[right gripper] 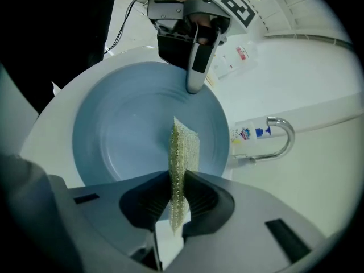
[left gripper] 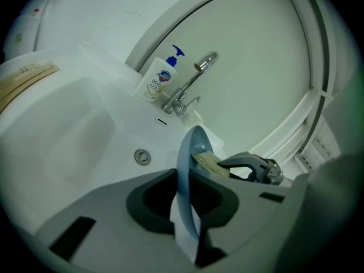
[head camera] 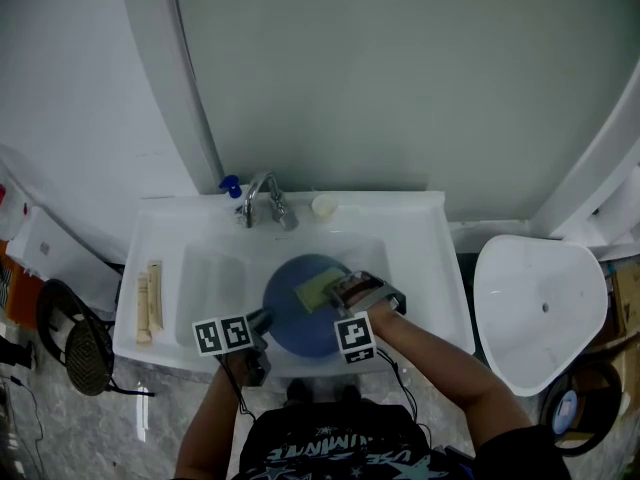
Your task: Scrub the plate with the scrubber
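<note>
One round, smooth blue plate (head camera: 295, 330) sits over the white sink (head camera: 425, 298) in the head view. The left gripper (head camera: 265, 318) is clamped on its rim, and the right gripper (head camera: 338, 290) pinches one flat scrubber (head camera: 318, 290) onto its face.

Left gripper view: plate edge-on between the closed jaws, plus one curved chrome faucet (left gripper: 193, 81) and one soap bottle (left gripper: 156, 81).

Right gripper view: coarse yellow-green mesh squeezed between ribbed pads, touching the plate.

A blue plate (head camera: 296, 320) lies in the white sink (head camera: 425, 268) between the two grippers. The left gripper (head camera: 262, 320) meets its rim. The right gripper (head camera: 338, 293) has a yellow-green scrubber (head camera: 314, 290) at its tips, on the plate. A tap (head camera: 264, 198) stands beyond both.
</note>
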Motion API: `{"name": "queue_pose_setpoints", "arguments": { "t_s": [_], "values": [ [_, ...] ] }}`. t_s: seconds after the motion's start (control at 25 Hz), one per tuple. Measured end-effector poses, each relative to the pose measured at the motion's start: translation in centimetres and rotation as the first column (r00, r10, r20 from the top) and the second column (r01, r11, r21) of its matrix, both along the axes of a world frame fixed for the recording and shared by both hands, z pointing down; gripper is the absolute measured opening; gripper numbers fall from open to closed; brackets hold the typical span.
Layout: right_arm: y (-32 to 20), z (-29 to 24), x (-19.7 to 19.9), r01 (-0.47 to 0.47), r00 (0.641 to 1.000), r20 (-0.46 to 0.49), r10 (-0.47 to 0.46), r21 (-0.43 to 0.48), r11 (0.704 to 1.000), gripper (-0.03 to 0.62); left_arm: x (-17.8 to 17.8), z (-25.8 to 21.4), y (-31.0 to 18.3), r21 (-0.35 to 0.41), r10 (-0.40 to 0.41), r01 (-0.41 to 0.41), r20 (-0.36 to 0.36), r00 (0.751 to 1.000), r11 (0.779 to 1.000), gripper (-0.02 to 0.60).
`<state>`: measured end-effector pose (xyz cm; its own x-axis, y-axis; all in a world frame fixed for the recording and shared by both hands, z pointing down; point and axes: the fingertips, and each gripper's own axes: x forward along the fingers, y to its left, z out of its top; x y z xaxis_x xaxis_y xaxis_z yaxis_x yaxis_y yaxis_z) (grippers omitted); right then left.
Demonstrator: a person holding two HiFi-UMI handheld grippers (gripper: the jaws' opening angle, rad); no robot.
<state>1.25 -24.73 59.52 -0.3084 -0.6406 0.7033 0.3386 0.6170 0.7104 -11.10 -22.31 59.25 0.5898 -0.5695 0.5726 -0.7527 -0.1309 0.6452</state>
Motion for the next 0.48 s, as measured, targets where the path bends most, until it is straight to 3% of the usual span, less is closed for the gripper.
{"name": "queue_pose_setpoints", "arguments": {
  "t_s": [0.28, 0.48],
  "values": [
    [0.7, 0.7, 0.8, -0.086, 0.996, 0.031, 0.088, -0.072, 0.994, 0.071, -1.6, -0.4, -0.8, -0.016, -0.104, 0.103, -0.062, 0.993, 0.995, 0.051],
    [1.5, 1.5, 1.0, -0.168, 0.98, 0.079, 0.182, -0.163, 0.972, 0.071, -1.9, -0.4, -1.4, -0.019, -0.148, 0.147, -0.07, 0.986, 0.989, 0.052]
  ]
}}
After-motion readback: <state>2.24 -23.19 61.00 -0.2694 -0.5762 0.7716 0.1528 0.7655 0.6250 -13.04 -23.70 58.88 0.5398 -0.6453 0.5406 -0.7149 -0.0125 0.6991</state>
